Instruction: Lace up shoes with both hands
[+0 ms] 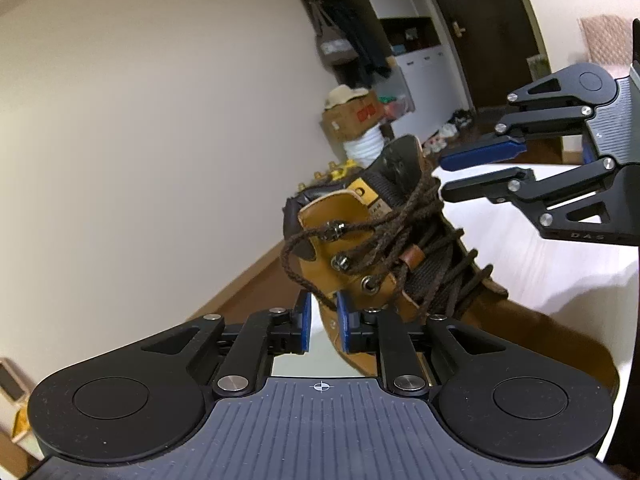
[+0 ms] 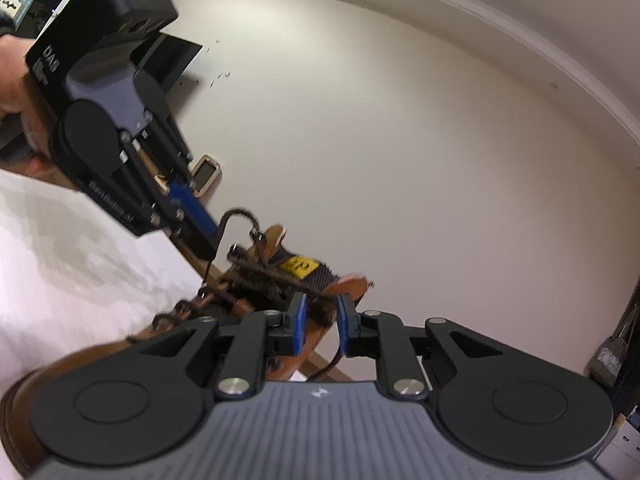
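Tan boot (image 1: 360, 248) w/ loose brown laces (image 1: 384, 236) is blocking the gap btwn left claw (image 1: 322, 322) and right claw (image 1: 464, 176); white tabletop (image 1: 540, 264) is lying bare on the boot's right side, bare wall (image 1: 160, 120) is opening on its left.

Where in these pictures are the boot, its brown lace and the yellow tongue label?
boot (image 1: 320, 276): left wrist view, on the tan leather side below the hooks.
brown lace (image 1: 294, 264): left wrist view, on the loose loop hanging beside the ankle.
yellow tongue label (image 2: 298, 266): right wrist view, on the label's middle.
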The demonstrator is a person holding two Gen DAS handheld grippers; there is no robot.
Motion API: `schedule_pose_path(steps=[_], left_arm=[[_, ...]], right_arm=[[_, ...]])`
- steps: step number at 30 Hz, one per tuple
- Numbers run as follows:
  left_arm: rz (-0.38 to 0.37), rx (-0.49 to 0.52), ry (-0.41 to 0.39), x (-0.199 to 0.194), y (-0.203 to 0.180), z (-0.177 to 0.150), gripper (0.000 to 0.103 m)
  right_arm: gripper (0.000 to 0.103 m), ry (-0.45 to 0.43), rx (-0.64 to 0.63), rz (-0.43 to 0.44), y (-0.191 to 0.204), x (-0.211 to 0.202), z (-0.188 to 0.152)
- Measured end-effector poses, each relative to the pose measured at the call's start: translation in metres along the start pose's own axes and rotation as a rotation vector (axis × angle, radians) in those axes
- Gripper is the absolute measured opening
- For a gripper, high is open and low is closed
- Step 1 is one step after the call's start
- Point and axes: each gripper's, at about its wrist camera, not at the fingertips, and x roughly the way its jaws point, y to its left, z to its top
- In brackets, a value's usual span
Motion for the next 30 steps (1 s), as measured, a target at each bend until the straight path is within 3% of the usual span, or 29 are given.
schedule_pose_path(steps=[9,16,18,24,30], left_arm=[[0.020,0.038,0.105,0.013,-0.005,-0.006,0.017],[0.021,0.030,0.121,0.011,-0.012,-0.024,0.017],[0.030,0.030,0.118,-0.001,-0.027,-0.046,0.017],[0.009,-0.004,0.067,-0.021,-0.019,-0.051,0.017],[-0.093,-0.089,-0.040,-0.039,0.002,-0.052,0.021]], right_arm=[[0.018,0.028,0.032,0.010,-0.005,-0.008,-0.005],[0.018,0.034,0.027,0.008,0.000,0.001,-0.003],[0.018,0.036,0.028,0.006,-0.001,0.001,-0.003],[0.018,0.052,0.025,0.010,-0.005,0.001,-0.006],[0.018,0.101,0.188,0.025,-0.036,0.006,-0.016]])
